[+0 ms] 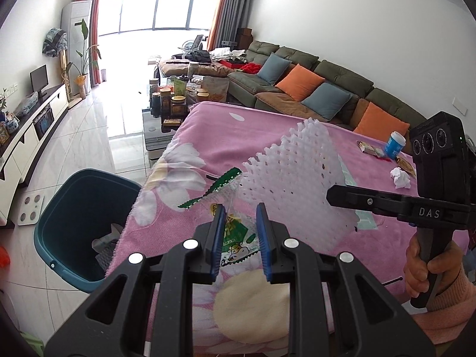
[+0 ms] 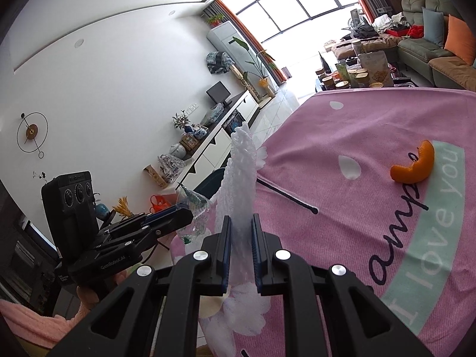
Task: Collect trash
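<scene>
My left gripper (image 1: 240,211) is shut on a clear plastic snack wrapper (image 1: 235,232) with green print, held above the pink cloth. In the right wrist view that gripper (image 2: 178,212) shows at left with the wrapper (image 2: 195,205) in it. My right gripper (image 2: 241,223) is shut on a white foam net sleeve (image 2: 239,172), held upright. In the left wrist view the right gripper (image 1: 330,195) grips the sleeve (image 1: 291,172) at its right edge. A teal bin (image 1: 80,226) stands on the floor left of the table, with some trash inside.
The table is covered by a pink flowered cloth (image 1: 238,136). On it lie an orange peel (image 2: 415,165), a crumpled white tissue (image 1: 400,178), a blue cup (image 1: 394,145) and flat wrappers (image 1: 370,148). A sofa (image 1: 312,83), a cluttered coffee table (image 1: 178,98) and a TV cabinet (image 1: 29,131) stand beyond.
</scene>
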Motion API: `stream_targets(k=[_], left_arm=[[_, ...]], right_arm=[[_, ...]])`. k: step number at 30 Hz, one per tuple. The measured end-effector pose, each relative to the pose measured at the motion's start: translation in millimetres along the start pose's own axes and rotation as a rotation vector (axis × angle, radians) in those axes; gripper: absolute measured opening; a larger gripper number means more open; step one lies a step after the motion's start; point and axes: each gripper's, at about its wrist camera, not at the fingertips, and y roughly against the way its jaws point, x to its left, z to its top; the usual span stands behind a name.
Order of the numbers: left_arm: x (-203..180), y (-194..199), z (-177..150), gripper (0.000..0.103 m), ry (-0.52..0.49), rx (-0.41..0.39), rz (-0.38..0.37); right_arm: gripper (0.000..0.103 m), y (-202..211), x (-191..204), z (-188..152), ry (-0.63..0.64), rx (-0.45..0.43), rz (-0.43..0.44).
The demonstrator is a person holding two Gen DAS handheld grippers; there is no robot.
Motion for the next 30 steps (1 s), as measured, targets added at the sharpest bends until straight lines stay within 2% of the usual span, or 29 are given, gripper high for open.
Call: stream_targets(k=[30], left_arm=[[52, 14, -1, 0.021, 0.075, -0.030, 0.118]], right_arm=[[0.012, -73, 26, 32, 0.032, 0.098, 0.085]])
